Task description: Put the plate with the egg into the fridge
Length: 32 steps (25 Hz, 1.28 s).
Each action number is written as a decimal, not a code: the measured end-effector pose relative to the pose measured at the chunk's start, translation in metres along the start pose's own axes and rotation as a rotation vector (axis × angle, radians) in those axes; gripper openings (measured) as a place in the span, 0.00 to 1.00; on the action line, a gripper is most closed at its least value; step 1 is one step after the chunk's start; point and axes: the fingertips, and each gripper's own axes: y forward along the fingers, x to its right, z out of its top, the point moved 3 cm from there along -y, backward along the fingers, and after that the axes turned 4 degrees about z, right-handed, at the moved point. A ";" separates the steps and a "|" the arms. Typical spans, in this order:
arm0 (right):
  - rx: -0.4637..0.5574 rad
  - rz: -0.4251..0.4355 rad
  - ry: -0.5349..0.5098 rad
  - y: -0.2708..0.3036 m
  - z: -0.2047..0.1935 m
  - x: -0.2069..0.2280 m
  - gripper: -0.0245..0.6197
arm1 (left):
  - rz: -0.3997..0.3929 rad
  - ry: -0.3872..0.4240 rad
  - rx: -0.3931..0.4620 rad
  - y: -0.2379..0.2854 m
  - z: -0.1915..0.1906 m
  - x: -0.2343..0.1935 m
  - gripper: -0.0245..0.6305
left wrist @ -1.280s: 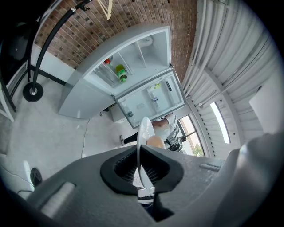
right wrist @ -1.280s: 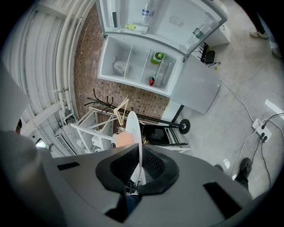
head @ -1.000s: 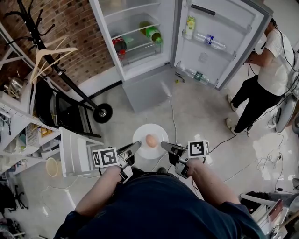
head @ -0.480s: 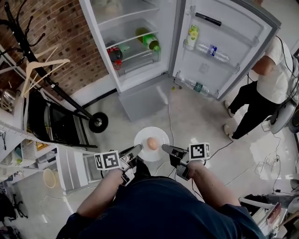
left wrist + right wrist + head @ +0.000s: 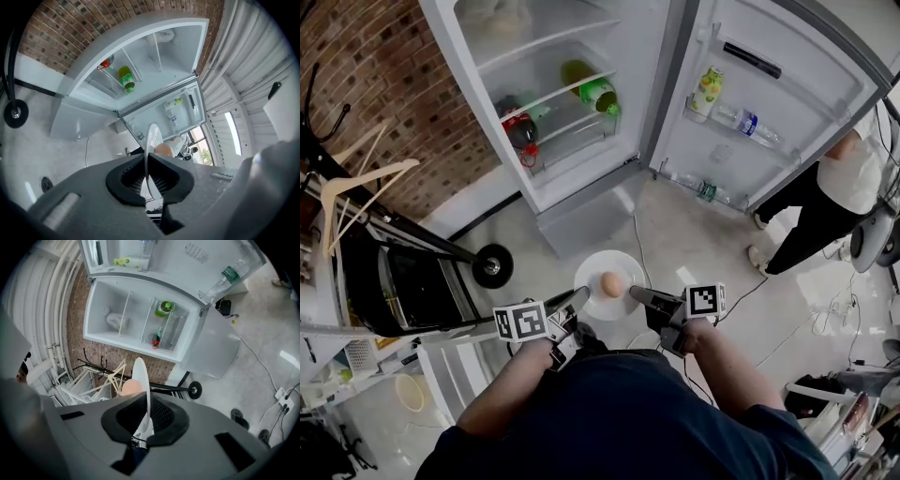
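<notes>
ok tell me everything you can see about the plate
The plate is round, white, thin and shallow, smooth like glazed ceramic or plastic. It is held about level in the air above the floor, in front of the open fridge. One tan egg sits near its middle. The left tongs pinch its left rim and the right tongs its right rim. Each gripper view shows the rim edge-on, clamped between the jaws. Nothing else touches it.

Egg (image 5: pixel 612 283) on plate (image 5: pixel 592 267), before fridge (image 5: pixel 572 112)
</notes>
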 end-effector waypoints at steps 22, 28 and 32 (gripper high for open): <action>-0.162 0.063 -0.020 0.082 0.180 0.014 0.06 | 0.077 -0.063 0.173 0.067 0.156 -0.022 0.06; -0.238 0.090 -0.005 0.100 0.234 0.031 0.06 | 0.129 -0.100 0.253 0.096 0.192 -0.029 0.06; -0.288 0.075 0.001 0.109 0.256 0.041 0.06 | 0.163 -0.124 0.314 0.107 0.206 -0.034 0.06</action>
